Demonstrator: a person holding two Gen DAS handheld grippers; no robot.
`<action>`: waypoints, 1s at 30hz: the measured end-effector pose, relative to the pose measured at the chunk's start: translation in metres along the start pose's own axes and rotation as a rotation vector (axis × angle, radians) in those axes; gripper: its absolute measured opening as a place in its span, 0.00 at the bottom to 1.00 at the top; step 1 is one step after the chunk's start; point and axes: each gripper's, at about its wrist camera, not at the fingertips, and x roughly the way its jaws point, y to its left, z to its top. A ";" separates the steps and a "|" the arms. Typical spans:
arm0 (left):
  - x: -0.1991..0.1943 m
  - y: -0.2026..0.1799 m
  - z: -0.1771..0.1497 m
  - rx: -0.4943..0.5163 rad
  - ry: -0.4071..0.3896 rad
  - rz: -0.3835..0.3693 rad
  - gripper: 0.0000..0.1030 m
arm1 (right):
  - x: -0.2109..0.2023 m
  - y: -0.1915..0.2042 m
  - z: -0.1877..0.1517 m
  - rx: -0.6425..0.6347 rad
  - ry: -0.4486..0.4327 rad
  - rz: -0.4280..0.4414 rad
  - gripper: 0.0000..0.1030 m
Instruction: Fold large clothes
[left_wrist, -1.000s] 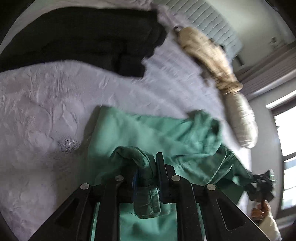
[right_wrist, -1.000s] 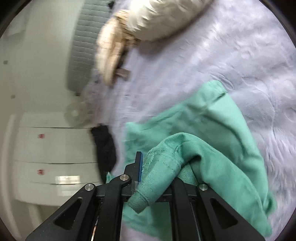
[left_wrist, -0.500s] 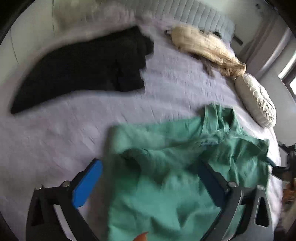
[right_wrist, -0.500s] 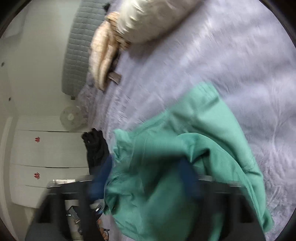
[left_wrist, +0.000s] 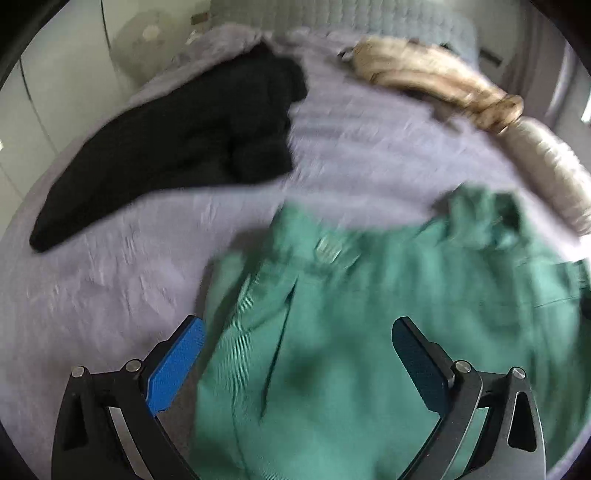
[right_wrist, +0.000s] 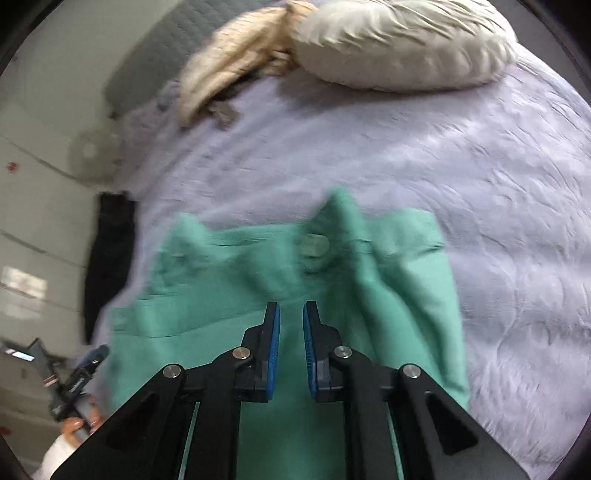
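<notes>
A green garment (left_wrist: 351, 332) lies spread and wrinkled on the pale lilac bed cover (left_wrist: 92, 277). My left gripper (left_wrist: 297, 325) hangs over its left part, jaws wide open, nothing pinched between the blue pads. In the right wrist view the same green garment (right_wrist: 221, 295) lies below my right gripper (right_wrist: 291, 306). Its jaws are closing, a narrow gap is left between the pads, and no cloth is between them. At the lower left of that view a hand (right_wrist: 77, 424) holds the other gripper.
A black garment (left_wrist: 184, 147) lies at the bed's far left, a beige one (left_wrist: 424, 85) near the grey headboard (left_wrist: 332, 14). A cream pillow (right_wrist: 399, 48) rests at the far right. A fan (left_wrist: 144, 40) and white cupboards stand beyond the bed.
Both grippers were shut on bunched green cloth and have let it go. The left jaws opened wide; the right opened, then narrowed. The garment now lies flatter, and both views have rolled.
</notes>
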 end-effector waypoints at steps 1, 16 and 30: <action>0.008 0.004 -0.005 -0.004 0.019 0.020 0.99 | 0.006 -0.015 -0.002 0.029 0.006 -0.002 0.04; -0.063 0.085 -0.056 -0.055 0.079 -0.099 0.99 | -0.059 -0.036 -0.064 0.170 -0.015 0.103 0.49; -0.060 0.068 -0.108 -0.033 0.216 -0.341 0.71 | -0.092 -0.061 -0.201 0.466 0.012 0.191 0.70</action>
